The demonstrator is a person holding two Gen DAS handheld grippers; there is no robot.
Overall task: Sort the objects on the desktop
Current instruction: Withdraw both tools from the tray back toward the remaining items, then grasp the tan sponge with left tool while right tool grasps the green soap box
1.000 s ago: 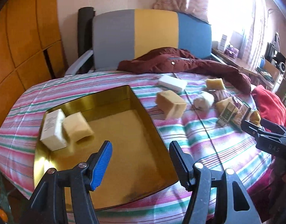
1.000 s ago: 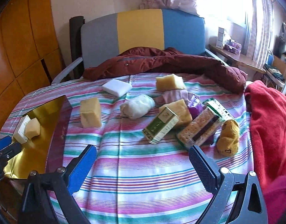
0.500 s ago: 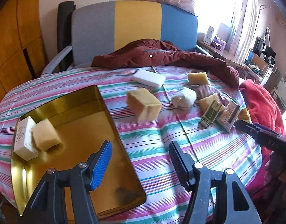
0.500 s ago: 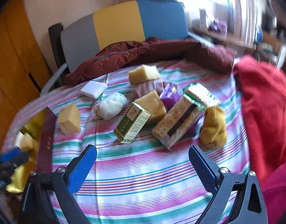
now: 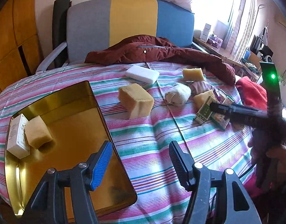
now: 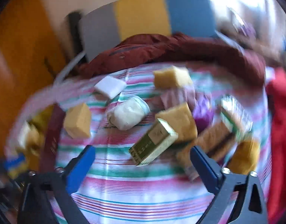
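Both hand-held tools are black plastic clamps with silver screws at the joints. The left gripper [image 5: 140, 158] has one ribbed blue pad and one ribbed black; the right gripper [image 6: 143, 165] has blue pads and a green light

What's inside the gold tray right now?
In the tray: a white box and a yellow sponge touching it, near the far left corner. The left gripper hides part of the near floor.
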